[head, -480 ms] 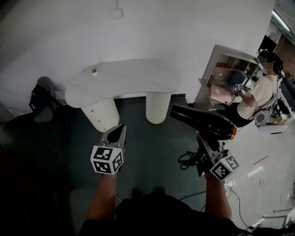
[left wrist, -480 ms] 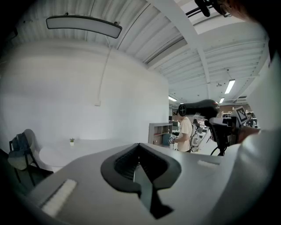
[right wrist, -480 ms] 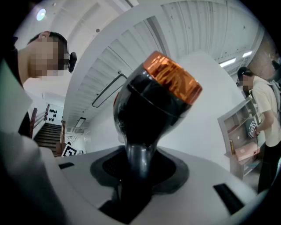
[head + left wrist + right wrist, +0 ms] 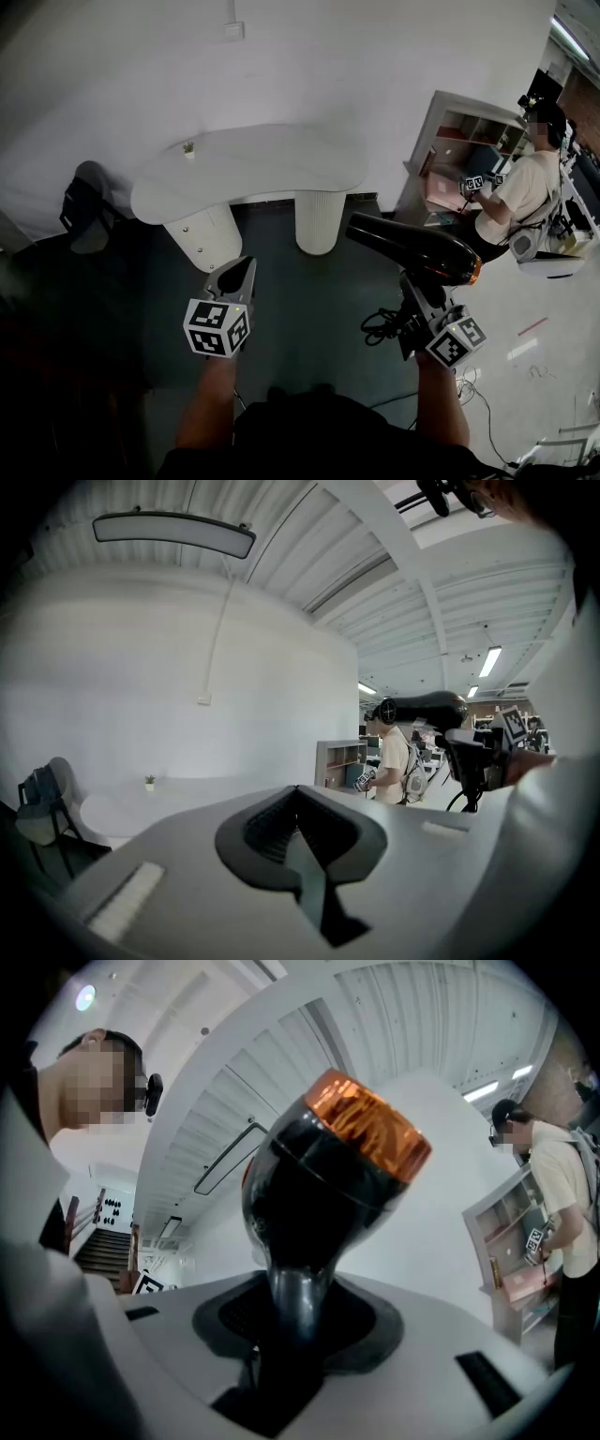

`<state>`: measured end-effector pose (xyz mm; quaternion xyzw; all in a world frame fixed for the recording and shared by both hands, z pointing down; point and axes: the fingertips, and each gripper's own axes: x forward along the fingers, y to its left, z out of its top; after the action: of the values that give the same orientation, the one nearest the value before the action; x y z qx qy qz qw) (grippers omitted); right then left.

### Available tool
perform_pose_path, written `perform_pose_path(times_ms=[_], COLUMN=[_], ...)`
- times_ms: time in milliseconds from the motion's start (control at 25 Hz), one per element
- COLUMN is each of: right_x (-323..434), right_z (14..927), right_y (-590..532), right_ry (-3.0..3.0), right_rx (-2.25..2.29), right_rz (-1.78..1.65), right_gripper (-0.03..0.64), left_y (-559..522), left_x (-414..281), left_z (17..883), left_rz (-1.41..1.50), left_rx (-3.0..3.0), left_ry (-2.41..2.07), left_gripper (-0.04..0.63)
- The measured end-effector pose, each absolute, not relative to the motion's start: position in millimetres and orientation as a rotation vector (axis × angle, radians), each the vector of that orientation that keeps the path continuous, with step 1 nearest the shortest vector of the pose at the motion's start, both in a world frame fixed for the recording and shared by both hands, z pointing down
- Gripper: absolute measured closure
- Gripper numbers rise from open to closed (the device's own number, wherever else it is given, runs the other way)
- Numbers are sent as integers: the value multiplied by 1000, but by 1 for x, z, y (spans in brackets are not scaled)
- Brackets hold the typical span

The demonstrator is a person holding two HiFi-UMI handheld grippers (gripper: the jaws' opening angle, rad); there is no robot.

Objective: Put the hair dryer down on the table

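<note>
So the right claw (image 4: 418, 284) pinches the hair dryer (image 4: 412, 246) by its handle mid-air, short of the far desk (image 4: 253, 164) — I'd carry it over, lay it flat, then release. The left claw (image 4: 234, 274) is pressed together, empty.

no legible text, no brand or number, no readable sign in any view

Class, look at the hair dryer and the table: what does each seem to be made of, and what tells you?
The hair dryer: probably glossy black plastic, judging by bright highlights on its barrel; its orange ring looks shiny, perhaps metallic-coated. The table: smooth matte white surface with no grain, possibly painted wood or composite; the look leaves it open.
</note>
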<state>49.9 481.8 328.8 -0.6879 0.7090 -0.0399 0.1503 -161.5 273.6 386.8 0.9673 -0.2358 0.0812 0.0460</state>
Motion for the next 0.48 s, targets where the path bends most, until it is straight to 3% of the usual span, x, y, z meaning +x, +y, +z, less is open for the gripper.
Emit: perform_pose_path(times_ms=[480], right_x=[84], right_z=[319], right_y=[507], right_ry=[2014], right_rx=[-1873], right_rz=[-128], right_gripper=[454], left_y=[289], left_x=[-136], left_z=[387], left_rz=[257], left_rx=[2950], left_ry=[-745], left_gripper=[584])
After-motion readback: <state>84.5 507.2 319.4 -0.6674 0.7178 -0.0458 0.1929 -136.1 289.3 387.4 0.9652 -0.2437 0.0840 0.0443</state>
